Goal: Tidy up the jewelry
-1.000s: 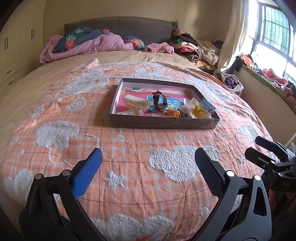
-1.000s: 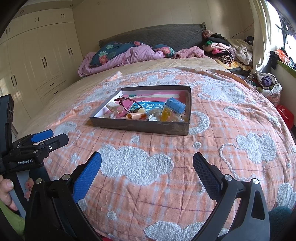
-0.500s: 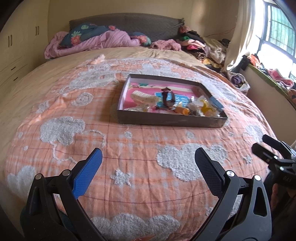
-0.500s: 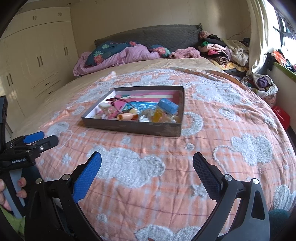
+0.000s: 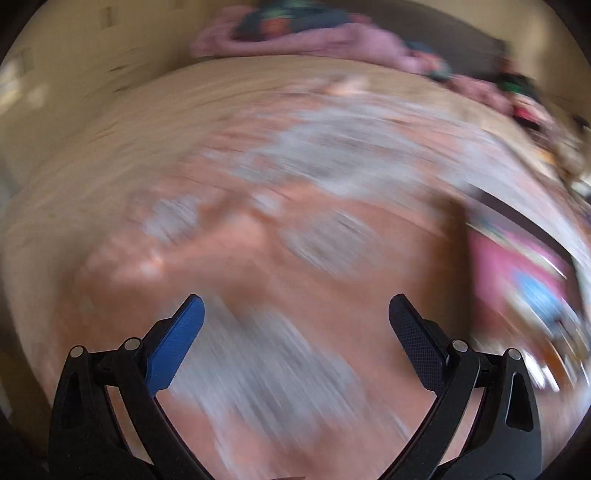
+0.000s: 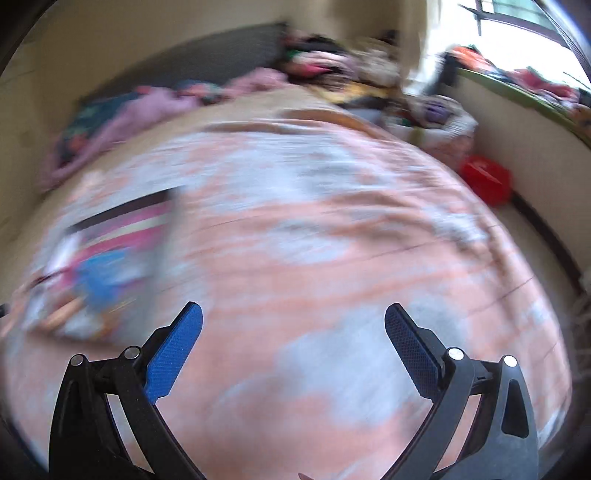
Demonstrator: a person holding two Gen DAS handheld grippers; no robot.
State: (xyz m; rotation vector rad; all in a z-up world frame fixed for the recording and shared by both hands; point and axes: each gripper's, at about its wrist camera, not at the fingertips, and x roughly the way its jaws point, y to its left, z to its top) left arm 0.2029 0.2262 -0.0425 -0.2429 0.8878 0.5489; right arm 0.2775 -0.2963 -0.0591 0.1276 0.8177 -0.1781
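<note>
Both views are heavily motion-blurred. The dark shallow tray (image 5: 517, 218) with a pink lining shows at the right edge of the left wrist view, its small contents smeared beyond telling apart. In the right wrist view the same tray (image 6: 122, 210) lies at the left. My left gripper (image 5: 295, 314) is open over the orange blanket, left of the tray, holding nothing. My right gripper (image 6: 293, 321) is open over the blanket to the right of the tray, also holding nothing.
The orange plaid blanket (image 6: 332, 240) with white fluffy patches covers the bed. Pink bedding and pillows (image 5: 314, 33) lie at the headboard. A pile of clothes (image 6: 351, 62) and a red bin (image 6: 485, 179) sit by the window wall at the right.
Both grippers have swung fast and closer to the bed: the left view turned left, the right view turned right, so the tray slid from centre to each frame's side. Both stay open.
</note>
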